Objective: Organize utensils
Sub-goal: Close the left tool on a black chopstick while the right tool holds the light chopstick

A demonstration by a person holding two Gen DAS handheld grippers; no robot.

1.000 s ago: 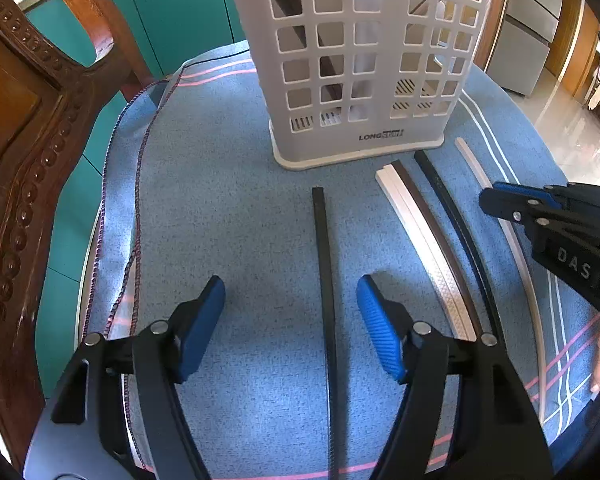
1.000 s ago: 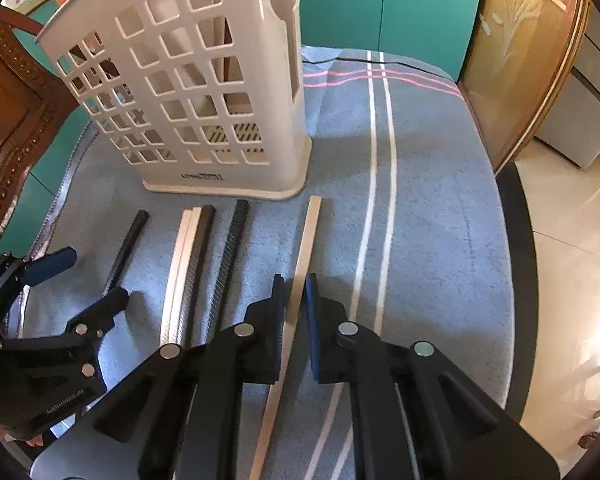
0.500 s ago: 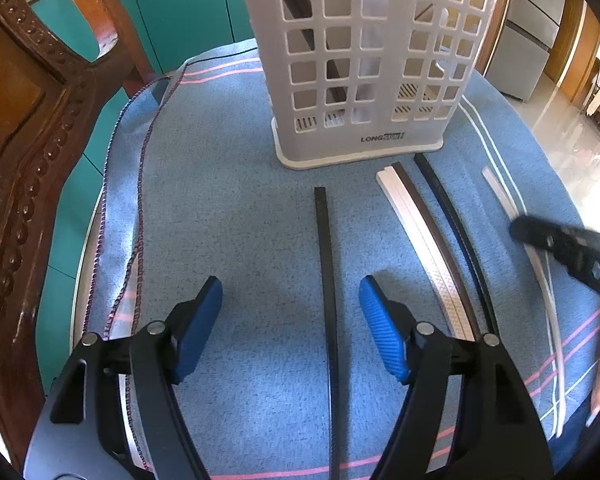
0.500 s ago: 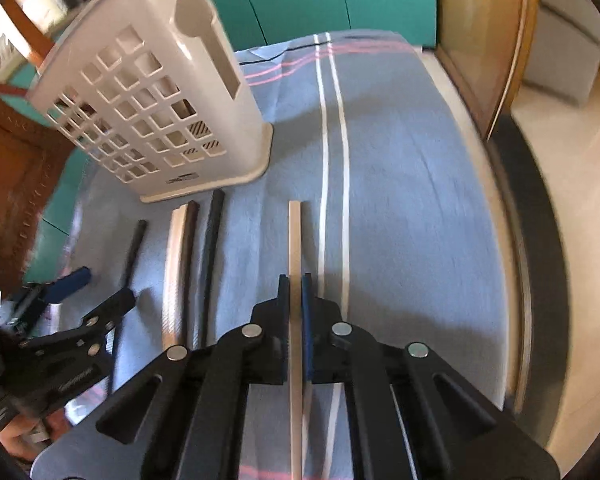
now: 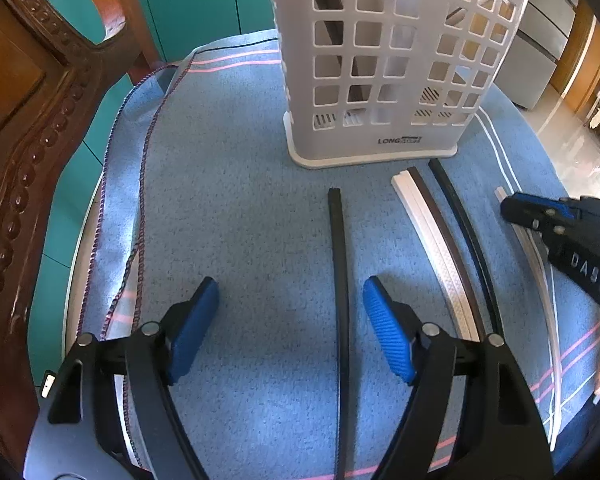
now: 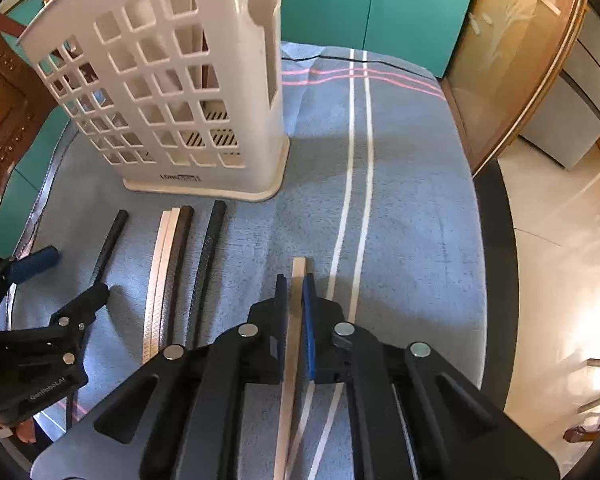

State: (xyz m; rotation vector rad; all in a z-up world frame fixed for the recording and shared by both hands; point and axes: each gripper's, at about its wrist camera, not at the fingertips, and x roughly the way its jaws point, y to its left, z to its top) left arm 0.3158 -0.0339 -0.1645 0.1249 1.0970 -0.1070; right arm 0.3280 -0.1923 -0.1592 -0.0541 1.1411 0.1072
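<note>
— So, what is the right gripper (image 6: pixel 295 296) doing?

— Its jaws are nearly together, clamped on a pale beige chopstick (image 6: pixel 298 280) that runs between the blue pads (image 6: pixel 309 320) and sticks out a little past the tips. The stick's shadow falls on the blue cloth (image 6: pixel 412 200) just beside the two white stripes.

— And the left gripper (image 5: pixel 290 312)?

— Wide apart, and the jaws have just been opening further. A single black chopstick (image 5: pixel 338 264) lies flat on the cloth between them, nearer the right-hand pad (image 5: pixel 388 336), and neither pad touches it.

— Where are the rest of the utensils?

— Further to the right in the left wrist view: a white pair (image 5: pixel 428 240) lying side by side, a dark brown stick (image 5: pixel 446 240) touching them, then another black one (image 5: pixel 466 240) a little apart. All point toward the white lattice basket (image 5: pixel 380 60), which stands upright at the far end of the cloth.

— Is anything in the basket?

— Dark and pale shapes show through the holes, but I cannot tell what they are.

— Anything else around?

— A carved wooden chair (image 5: pixel 28 128) on the left edge, and teal cabinet doors (image 6: pixel 372 12) behind the table.
</note>
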